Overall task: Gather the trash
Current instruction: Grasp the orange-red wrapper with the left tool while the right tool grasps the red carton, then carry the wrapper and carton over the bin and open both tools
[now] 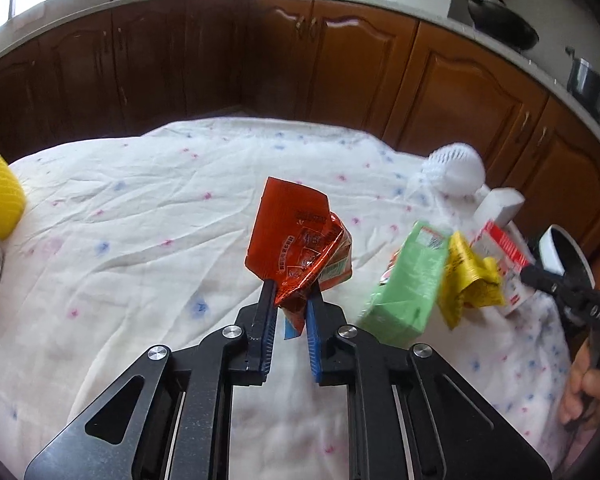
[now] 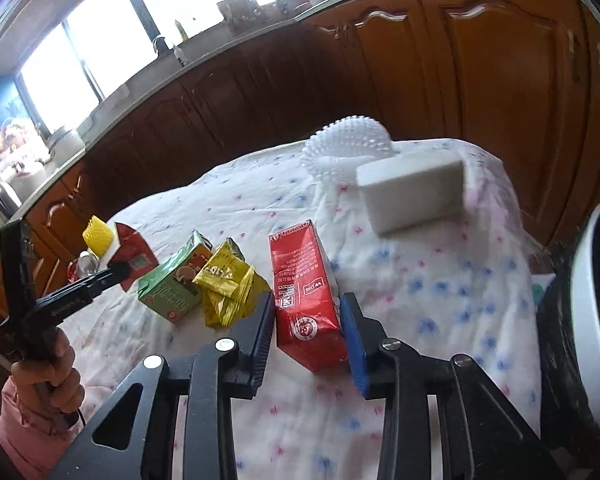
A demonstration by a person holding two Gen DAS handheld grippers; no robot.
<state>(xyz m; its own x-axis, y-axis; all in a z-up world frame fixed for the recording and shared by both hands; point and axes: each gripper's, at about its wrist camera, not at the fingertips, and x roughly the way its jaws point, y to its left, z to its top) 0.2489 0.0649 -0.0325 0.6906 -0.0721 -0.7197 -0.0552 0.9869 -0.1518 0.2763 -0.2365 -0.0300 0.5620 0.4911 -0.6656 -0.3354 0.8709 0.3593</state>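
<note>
Trash: left hand-held gripper [image 1: 292,300] pinches a red wrapper [image 1: 290,236]; right hand-held gripper [image 2: 306,320] clamps a red carton [image 2: 304,292], base hidden.

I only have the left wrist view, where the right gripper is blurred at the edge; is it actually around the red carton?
Observer: Yes, the right gripper has the red carton between its fingers, with both pads against its sides.
Operator: Is the yellow wrapper caught in there too?
Observer: No, the yellow wrapper lies outside the jaws, beside the black finger and against the green carton.
Operator: And the white block?
Observer: The white block lies farther back on the cloth, apart from the red carton.
</note>
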